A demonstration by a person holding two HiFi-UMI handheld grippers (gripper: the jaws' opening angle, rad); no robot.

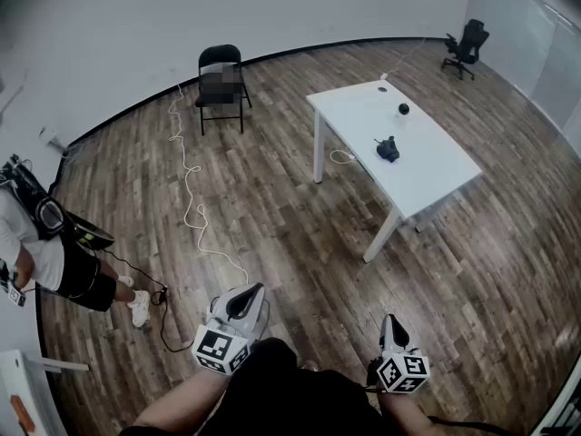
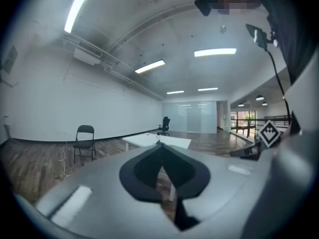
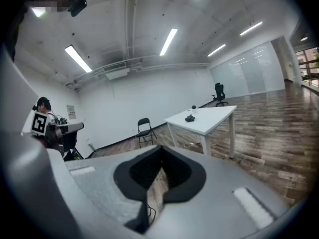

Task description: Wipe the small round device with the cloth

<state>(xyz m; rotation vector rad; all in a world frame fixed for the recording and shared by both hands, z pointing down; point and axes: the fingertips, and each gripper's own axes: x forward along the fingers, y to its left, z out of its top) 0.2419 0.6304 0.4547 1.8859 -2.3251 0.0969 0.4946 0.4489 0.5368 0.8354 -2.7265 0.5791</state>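
Facing the distant white table [image 1: 428,173], left claw [image 1: 256,289] and right claw [image 1: 388,319] are both pressed together, empty

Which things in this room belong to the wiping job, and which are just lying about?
For the job:
- small round device
- dark cloth, beside it on the white table

Lying about:
- folding chair
- office chair
- white cable on the floor
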